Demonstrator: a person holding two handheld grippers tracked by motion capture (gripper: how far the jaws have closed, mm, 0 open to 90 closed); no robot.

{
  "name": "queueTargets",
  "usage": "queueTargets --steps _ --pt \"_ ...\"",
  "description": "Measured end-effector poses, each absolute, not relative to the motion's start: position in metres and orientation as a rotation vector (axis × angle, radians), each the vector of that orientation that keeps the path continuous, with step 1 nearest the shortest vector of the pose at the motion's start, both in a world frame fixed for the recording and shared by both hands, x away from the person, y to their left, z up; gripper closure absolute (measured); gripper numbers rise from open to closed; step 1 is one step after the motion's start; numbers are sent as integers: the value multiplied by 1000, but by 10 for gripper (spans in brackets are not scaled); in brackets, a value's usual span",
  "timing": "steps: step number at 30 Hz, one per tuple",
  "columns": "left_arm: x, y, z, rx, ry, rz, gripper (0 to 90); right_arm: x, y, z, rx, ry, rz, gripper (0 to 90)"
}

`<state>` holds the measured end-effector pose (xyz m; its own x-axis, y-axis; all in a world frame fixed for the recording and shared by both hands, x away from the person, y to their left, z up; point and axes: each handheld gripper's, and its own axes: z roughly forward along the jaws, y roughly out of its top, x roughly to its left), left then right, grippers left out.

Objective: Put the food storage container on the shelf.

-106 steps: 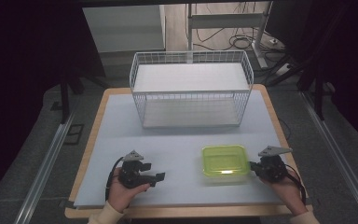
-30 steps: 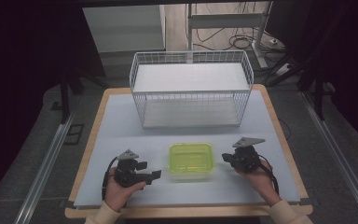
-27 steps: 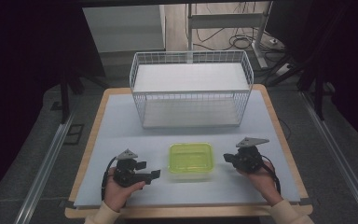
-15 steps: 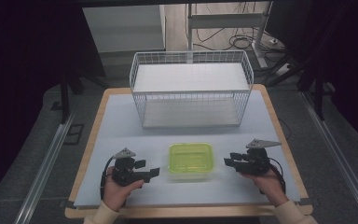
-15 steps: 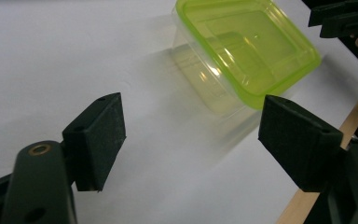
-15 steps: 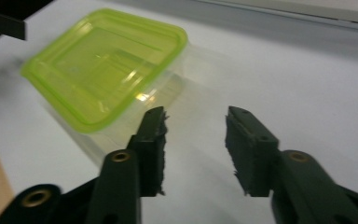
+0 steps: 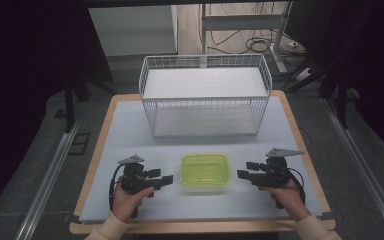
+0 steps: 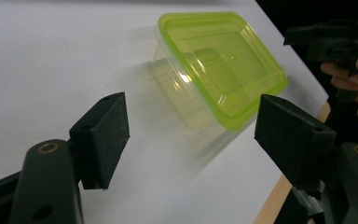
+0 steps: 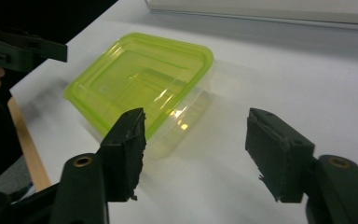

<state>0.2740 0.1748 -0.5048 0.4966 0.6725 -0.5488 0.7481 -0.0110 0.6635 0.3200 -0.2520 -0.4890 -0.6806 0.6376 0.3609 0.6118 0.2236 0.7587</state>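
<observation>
Looking down from the high view, the green-lidded container [image 7: 205, 172] sits on the table [image 7: 130, 125] between the left gripper [image 7: 161, 181] and right gripper [image 7: 244, 174], apart from both, the wire basket [image 7: 205, 102] beyond it; in the left gripper view the jaws gape wide, empty; in the right gripper view the jaws, just opened, frame the container [image 9: 140, 88] without touching; it looks freshly released, so next comes closing in from both sides.
</observation>
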Motion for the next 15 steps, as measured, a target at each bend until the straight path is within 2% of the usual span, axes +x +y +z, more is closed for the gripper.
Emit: queueTargets --steps 7,15 --pt "281 172 -505 1703 1212 -122 257 320 -254 -486 1304 2412 1531 348" --pt "291 164 -508 1685 1219 -175 276 324 -250 -488 1379 2438 1532 374"
